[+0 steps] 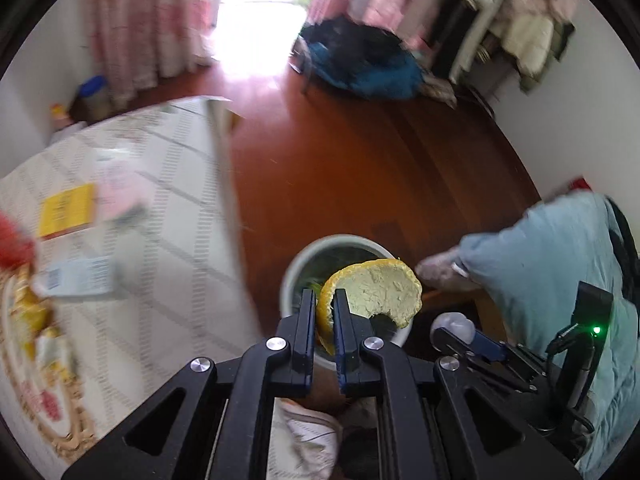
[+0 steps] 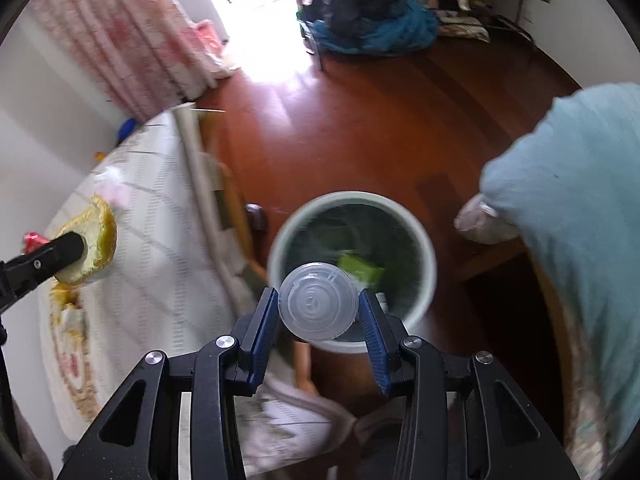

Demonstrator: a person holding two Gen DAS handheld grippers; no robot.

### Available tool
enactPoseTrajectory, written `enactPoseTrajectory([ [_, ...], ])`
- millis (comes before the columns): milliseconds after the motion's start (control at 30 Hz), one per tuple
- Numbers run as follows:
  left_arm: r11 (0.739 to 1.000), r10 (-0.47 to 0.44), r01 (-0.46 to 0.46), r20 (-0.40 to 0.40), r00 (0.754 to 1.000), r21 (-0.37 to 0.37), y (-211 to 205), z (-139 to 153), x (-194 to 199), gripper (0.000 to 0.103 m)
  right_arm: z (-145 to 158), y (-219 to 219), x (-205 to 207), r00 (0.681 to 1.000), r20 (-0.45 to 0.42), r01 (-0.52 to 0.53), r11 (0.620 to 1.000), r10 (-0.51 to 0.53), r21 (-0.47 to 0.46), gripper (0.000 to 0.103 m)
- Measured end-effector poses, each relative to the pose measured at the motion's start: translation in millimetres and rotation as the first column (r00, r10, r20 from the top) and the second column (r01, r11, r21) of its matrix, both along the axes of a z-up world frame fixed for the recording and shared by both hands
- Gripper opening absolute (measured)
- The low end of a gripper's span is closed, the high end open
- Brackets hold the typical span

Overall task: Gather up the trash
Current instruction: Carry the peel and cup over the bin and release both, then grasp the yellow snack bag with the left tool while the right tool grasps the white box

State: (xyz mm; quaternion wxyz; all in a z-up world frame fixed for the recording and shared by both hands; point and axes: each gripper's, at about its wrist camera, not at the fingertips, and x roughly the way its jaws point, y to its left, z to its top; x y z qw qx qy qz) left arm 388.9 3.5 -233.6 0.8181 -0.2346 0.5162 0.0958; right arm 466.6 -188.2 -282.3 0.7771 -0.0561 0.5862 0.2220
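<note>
Your left gripper (image 1: 323,300) fingers nearly together, clamped on orange peel (image 1: 374,292); right gripper (image 2: 318,306) spread wide, clamped on plastic lid (image 2: 318,307), above bin (image 2: 424,240).

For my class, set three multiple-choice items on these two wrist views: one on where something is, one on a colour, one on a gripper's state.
1. Where does the bin stand?
A. on the wooden floor beside the table
B. on the table
C. on a chair

2. What colour is the peel's outer skin?
A. green
B. purple
C. orange

3. What is the right gripper doing?
A. open and empty
B. shut on a clear plastic lid
C. shut on a peel

Key:
1 A, the bin rests on the floor.
2 C, the peel in the left gripper has an orange rind.
3 B, the right gripper pinches the lid at both edges.
</note>
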Motion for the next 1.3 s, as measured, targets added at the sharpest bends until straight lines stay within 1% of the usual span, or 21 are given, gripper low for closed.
enactPoseTrajectory([
  [167,0.995,-0.086,0.083,-0.075,0.993,-0.050,-19,-40,53,0.006,-36,-19,31,0.998,-0.054,0.026,0.999,-0.028,-0.039,0.043],
  [267,0.990,-0.109,0.098,-0.116,0.987,-0.096,-24,-59,76,0.008,-58,-25,44,0.995,-0.088,0.040,0.998,-0.044,-0.051,0.043],
  [300,0.989,-0.112,0.099,-0.124,0.986,-0.108,-27,-61,80,0.008,-64,-26,47,0.994,-0.095,0.043,0.998,-0.048,-0.054,0.043],
  [333,0.988,-0.116,0.099,-0.140,0.983,-0.121,-28,-68,87,0.010,-71,-28,51,0.993,-0.106,0.047,0.997,-0.053,-0.053,0.043],
  [400,0.989,-0.114,0.094,-0.185,0.976,-0.113,-29,-78,97,0.014,-84,-29,57,0.990,-0.132,0.048,0.997,-0.055,-0.054,0.043],
  [433,0.990,-0.112,0.093,-0.199,0.974,-0.103,-29,-82,100,0.026,-92,-30,61,0.987,-0.149,0.058,0.997,-0.065,-0.049,0.044],
  [467,0.991,-0.108,0.091,-0.202,0.973,-0.093,-28,-84,100,0.050,-97,-31,62,0.985,-0.160,0.062,0.997,-0.069,-0.047,0.050],
  [500,0.993,-0.100,0.084,-0.198,0.975,-0.087,-26,-84,99,0.066,-102,-32,65,0.983,-0.169,0.067,0.997,-0.073,-0.041,0.057],
  [533,0.994,-0.087,0.073,-0.189,0.978,-0.080,-25,-83,97,0.089,-106,-34,66,0.981,-0.173,0.081,0.996,-0.086,-0.037,0.073],
  [567,0.995,-0.078,0.065,-0.180,0.981,-0.076,-23,-82,94,0.090,-109,-36,67,0.980,-0.177,0.091,0.995,-0.096,-0.034,0.081],
  [600,0.995,-0.074,0.062,-0.177,0.981,-0.077,-22,-81,92,0.090,-110,-37,68,0.979,-0.181,0.095,0.995,-0.098,-0.026,0.083],
  [633,0.996,-0.073,0.060,-0.184,0.980,-0.071,-21,-80,89,0.090,-110,-37,68,0.978,-0.182,0.098,0.995,-0.101,-0.027,0.088],
  [667,0.997,-0.067,0.058,-0.191,0.979,-0.052,-20,-79,85,0.092,-110,-38,67,0.978,-0.178,0.101,0.994,-0.106,-0.034,0.097],
  [700,0.998,-0.064,0.059,-0.194,0.979,-0.031,-21,-78,82,0.093,-108,-38,66,0.979,-0.173,0.101,0.994,-0.106,-0.035,0.099],
  [767,0.997,-0.055,0.063,-0.199,0.978,0.032,-21,-72,71,0.095,-102,-36,62,0.983,-0.153,0.095,0.994,-0.103,-0.058,0.099],
  [967,0.984,-0.032,0.065,-0.198,0.980,0.163,-27,-56,35,0.095,-78,-29,43,0.992,-0.097,0.069,0.988,-0.083,-0.141,0.100],
  [1100,0.977,-0.023,0.058,-0.172,0.985,0.206,-34,-40,14,0.095,-55,-31,24,0.994,-0.069,0.067,0.985,-0.079,-0.156,0.100],
  [1300,0.966,-0.009,0.035,-0.102,0.995,0.257,-40,2,-21,0.095,-2,-43,-5,0.997,0.011,0.083,0.987,-0.082,-0.139,0.100],
])
